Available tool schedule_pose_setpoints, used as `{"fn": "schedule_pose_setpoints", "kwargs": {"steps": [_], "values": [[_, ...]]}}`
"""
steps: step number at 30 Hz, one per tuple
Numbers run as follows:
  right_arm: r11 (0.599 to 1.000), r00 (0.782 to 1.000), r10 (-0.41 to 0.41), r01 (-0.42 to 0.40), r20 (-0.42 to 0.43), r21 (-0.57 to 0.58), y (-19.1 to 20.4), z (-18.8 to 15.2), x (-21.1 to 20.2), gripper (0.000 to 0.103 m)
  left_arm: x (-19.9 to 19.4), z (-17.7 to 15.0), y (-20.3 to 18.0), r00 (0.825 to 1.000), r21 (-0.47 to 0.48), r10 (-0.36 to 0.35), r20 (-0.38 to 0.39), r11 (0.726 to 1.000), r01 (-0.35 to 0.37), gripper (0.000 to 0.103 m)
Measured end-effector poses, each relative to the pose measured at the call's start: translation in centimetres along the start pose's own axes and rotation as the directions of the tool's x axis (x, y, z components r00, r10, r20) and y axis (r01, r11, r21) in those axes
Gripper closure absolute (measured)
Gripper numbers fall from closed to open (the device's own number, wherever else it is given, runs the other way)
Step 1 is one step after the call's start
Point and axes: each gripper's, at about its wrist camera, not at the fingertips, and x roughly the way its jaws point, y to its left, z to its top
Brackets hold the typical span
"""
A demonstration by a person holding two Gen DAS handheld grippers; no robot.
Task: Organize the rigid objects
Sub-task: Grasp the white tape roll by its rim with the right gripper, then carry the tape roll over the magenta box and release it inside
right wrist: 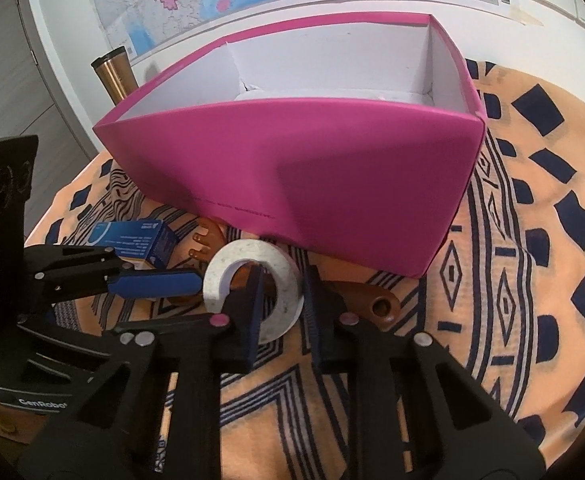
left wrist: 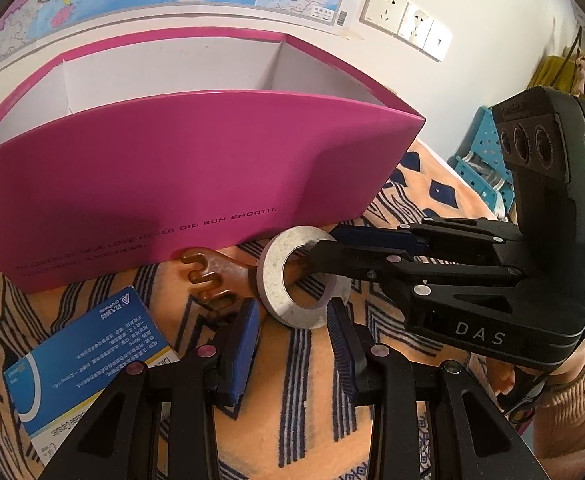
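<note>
Orange cloth with dark blue patterning [left wrist: 292, 360] covers the table.

Left wrist view: my left gripper [left wrist: 292, 320] is spread wide, nothing held, just short of the speckled grey flat ring [left wrist: 270, 276]. Ring lies before the open magenta cardboard box [left wrist: 172, 168], over a brown plastic fork [left wrist: 208, 276].

Right wrist view: my right gripper [right wrist: 282, 300] straddles the ring's [right wrist: 288, 280] rim, one finger through the hole, not yet pressed together.
</note>
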Motion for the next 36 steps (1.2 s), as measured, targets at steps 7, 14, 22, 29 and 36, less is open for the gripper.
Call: {"fn": "schedule_pose_setpoints", "kwargs": {"steps": [7, 14, 22, 29, 36], "values": [[1.000, 1.000, -0.006, 0.006, 0.002, -0.002, 0.0, -0.1, 0.0, 0.085, -0.1, 0.0, 0.2, 1.000, -0.010, -0.011, -0.002, 1.000, 0.011, 0.068], [1.000, 1.000, -0.012, 0.012, 0.005, 0.001, 0.0, -0.3, -0.2, 0.087, 0.0, 0.0, 0.2, 1.000, -0.013, -0.019, -0.003, 1.000, 0.019, 0.068], [1.000, 1.000, -0.004, 0.004, 0.016, 0.013, -0.1, -0.7, -1.0, 0.088, -0.5, 0.1, -0.4, 0.999, -0.015, -0.050, -0.011, 0.999, 0.050, 0.068], [1.000, 0.999, 0.001, -0.002, 0.046, 0.024, -0.2, -0.6, -2.6, 0.088, -1.9, 0.3, -1.3, 0.998, 0.012, -0.068, 0.015, 0.998, 0.068, 0.068], [1.000, 0.996, -0.002, 0.000, 0.093, 0.020, 0.2, -0.1, -4.7, 0.088, -3.8, 1.0, -2.2, 0.995, 0.045, -0.078, 0.058, 0.996, 0.076, 0.068]]}}
